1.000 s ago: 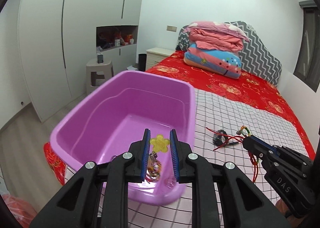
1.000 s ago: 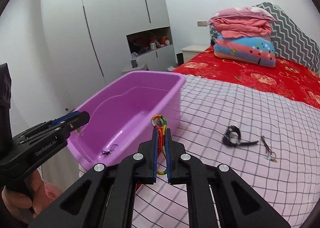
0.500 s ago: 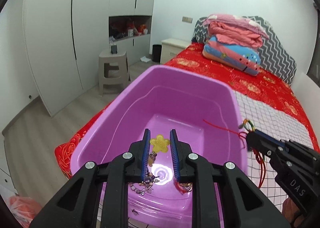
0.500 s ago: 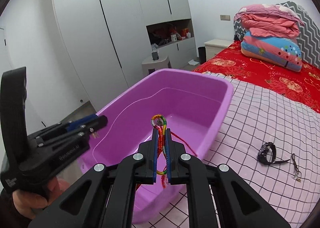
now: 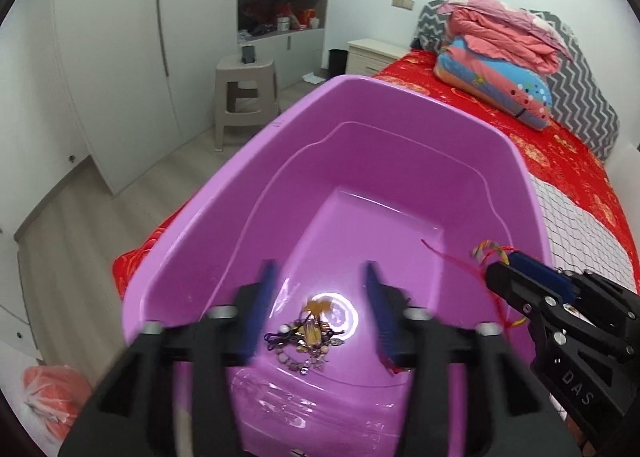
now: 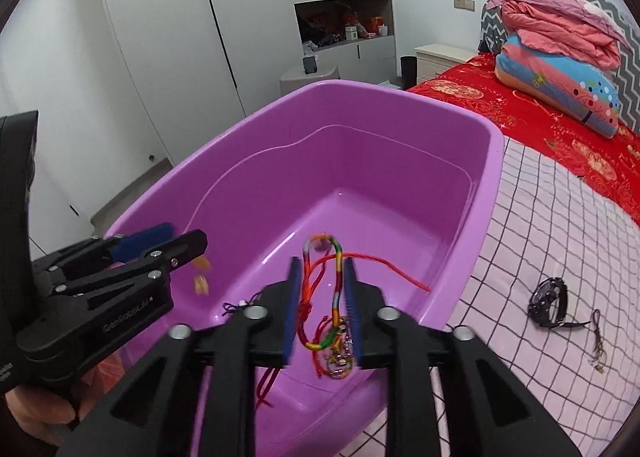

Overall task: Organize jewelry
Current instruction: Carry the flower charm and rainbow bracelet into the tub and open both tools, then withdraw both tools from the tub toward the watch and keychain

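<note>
A purple plastic tub (image 5: 400, 129) stands on the bed; it also shows in the right wrist view (image 6: 360, 129). My left gripper (image 5: 318, 297) is open over the tub. A charm bracelet with a yellow flower (image 5: 310, 333) lies on the tub floor below it. My right gripper (image 6: 322, 289) is open over the tub's near end. A rainbow and red cord bracelet (image 6: 332, 297) hangs loose between its fingers, apart from the pads. A black watch (image 6: 550, 301) and a thin chain (image 6: 598, 341) lie on the checked sheet.
The bed has a checked sheet (image 6: 560, 237) and a red cover (image 6: 520, 105) with folded quilts (image 6: 560, 57) at the head. A grey stool (image 5: 246, 97) and white wardrobes (image 5: 120, 57) stand beyond the tub.
Both grippers have opened over the tub. The yellow-flower bracelet has dropped from the left gripper to the tub floor. The cord bracelet is loose between the right fingers.
</note>
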`<state>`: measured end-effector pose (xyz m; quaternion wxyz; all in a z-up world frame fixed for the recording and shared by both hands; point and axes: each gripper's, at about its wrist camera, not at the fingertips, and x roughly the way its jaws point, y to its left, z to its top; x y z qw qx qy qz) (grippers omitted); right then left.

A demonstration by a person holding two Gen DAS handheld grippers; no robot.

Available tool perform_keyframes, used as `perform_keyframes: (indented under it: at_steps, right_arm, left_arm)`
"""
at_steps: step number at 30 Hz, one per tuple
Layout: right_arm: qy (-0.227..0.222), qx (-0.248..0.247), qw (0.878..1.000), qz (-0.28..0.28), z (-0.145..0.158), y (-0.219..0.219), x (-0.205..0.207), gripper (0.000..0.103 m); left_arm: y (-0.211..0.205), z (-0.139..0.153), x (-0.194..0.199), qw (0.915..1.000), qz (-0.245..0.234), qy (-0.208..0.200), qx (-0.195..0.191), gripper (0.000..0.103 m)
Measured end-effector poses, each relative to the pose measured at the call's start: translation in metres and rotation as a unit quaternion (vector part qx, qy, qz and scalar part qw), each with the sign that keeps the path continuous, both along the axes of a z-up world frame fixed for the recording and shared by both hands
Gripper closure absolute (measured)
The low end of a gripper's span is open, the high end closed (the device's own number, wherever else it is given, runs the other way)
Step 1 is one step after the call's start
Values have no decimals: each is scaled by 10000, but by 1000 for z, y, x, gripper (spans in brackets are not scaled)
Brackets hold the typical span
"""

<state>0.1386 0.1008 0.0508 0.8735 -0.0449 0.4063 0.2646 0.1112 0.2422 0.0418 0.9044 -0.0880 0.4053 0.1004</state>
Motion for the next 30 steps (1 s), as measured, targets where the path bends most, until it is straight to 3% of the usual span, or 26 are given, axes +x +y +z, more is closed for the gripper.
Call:
perform_keyframes:
  at_steps: [1, 5, 11, 30]
  right_arm:
    - [-60, -27, 10000, -35, 1, -1, -1, 63]
    - [-160, -30, 9998, -115, 4, -9, -3, 63]
    - [-133, 50, 9997, -222, 6, -20, -8, 63]
    - [-175, 390, 9975, -556, 19, -72, -51, 58]
  left_arm:
    - [0, 3, -2, 9999, 77, -65, 40, 32]
    - [2, 6, -5, 9997, 184, -52, 159, 22]
    - [-2, 11, -12, 9995, 186, -78, 225, 16]
    - [-42, 36, -47, 9991, -41, -292, 300, 12]
